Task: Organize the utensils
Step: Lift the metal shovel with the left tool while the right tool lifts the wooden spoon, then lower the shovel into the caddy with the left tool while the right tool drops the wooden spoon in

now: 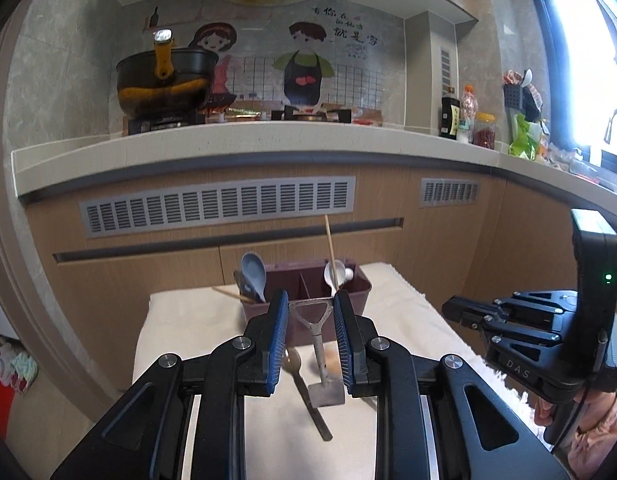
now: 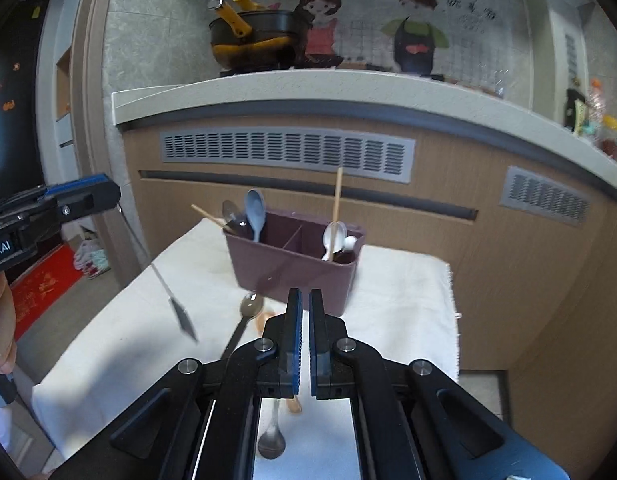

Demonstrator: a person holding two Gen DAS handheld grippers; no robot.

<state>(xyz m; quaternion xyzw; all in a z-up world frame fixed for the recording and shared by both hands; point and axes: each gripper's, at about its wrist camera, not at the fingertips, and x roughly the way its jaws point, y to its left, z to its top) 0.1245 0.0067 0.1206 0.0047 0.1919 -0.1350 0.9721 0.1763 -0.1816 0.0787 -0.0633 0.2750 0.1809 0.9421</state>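
A maroon divided utensil holder (image 1: 350, 312) (image 2: 292, 264) stands on a white cloth. It holds a pale blue spoon (image 1: 254, 274) (image 2: 255, 212), white spoons (image 2: 335, 238) and chopsticks (image 1: 330, 242). My left gripper (image 1: 311, 306) is shut on the triangular handle end of a small metal spatula (image 1: 320, 356), which hangs blade-down above the cloth (image 2: 176, 304). My right gripper (image 2: 305, 300) is shut and empty, in front of the holder. A metal spoon (image 2: 248, 312) (image 1: 298, 372) and another spoon (image 2: 271, 440) lie on the cloth.
The white cloth (image 2: 400, 300) covers a small table before wooden cabinets with grey vents (image 1: 216, 206). A countertop above carries a black and yellow pot (image 1: 164, 80), bottles and jars (image 1: 468, 120). An orange-tan item (image 2: 294, 404) lies under my right gripper.
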